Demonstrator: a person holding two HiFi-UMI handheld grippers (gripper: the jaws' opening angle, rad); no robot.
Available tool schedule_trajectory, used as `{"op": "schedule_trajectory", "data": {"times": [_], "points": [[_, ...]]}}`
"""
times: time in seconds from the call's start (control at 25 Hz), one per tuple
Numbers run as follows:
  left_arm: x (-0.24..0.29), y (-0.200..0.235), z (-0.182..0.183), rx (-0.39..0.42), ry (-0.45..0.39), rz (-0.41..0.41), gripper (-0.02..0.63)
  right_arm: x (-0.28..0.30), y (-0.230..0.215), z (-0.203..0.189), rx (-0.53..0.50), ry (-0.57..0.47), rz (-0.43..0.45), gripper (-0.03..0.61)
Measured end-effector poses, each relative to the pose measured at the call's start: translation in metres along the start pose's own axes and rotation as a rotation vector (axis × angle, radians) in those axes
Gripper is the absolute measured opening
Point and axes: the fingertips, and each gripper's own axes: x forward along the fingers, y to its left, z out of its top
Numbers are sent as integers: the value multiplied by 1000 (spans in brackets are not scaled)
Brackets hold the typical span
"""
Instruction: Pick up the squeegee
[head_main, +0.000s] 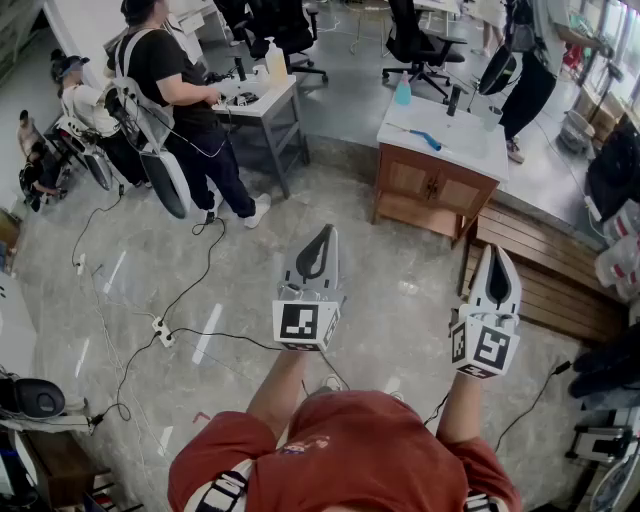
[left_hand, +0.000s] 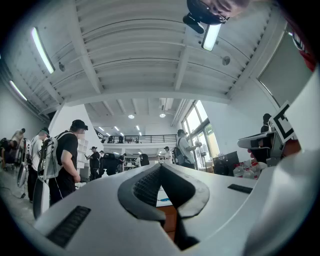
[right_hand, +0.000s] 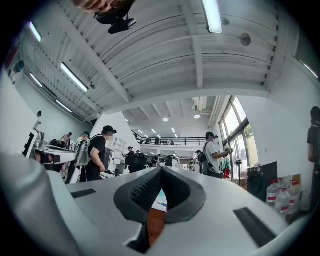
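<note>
The squeegee (head_main: 425, 138), blue with a thin handle, lies on the white top of a wooden cabinet (head_main: 432, 185) some way ahead of me. In the head view both grippers are held out level over the floor, well short of the cabinet. My left gripper (head_main: 325, 233) is shut with nothing between its pads. My right gripper (head_main: 497, 251) is also shut and empty. In the left gripper view the jaws (left_hand: 161, 167) meet at the tips, and a blue streak of the squeegee (left_hand: 163, 199) shows just behind them. The right gripper (right_hand: 161, 172) looks the same, closed on nothing.
A blue bottle (head_main: 402, 90) and a dark bottle (head_main: 455, 100) stand on the cabinet top. A person (head_main: 185, 95) works at a white table (head_main: 262, 100) to the left. Cables (head_main: 180, 320) trail across the floor. Wooden boards (head_main: 540, 275) lie right of the cabinet.
</note>
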Motion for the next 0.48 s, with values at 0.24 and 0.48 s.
{"op": "schedule_trajectory", "data": {"times": [0.24,0.48], "points": [[-2,46,-2,-6,-10,-8,18,19,50,0,-9,-3,-8,7],[-13,90,-8,-3,-8,-22,17,24,92,-6,-19,14,-16,7]]}}
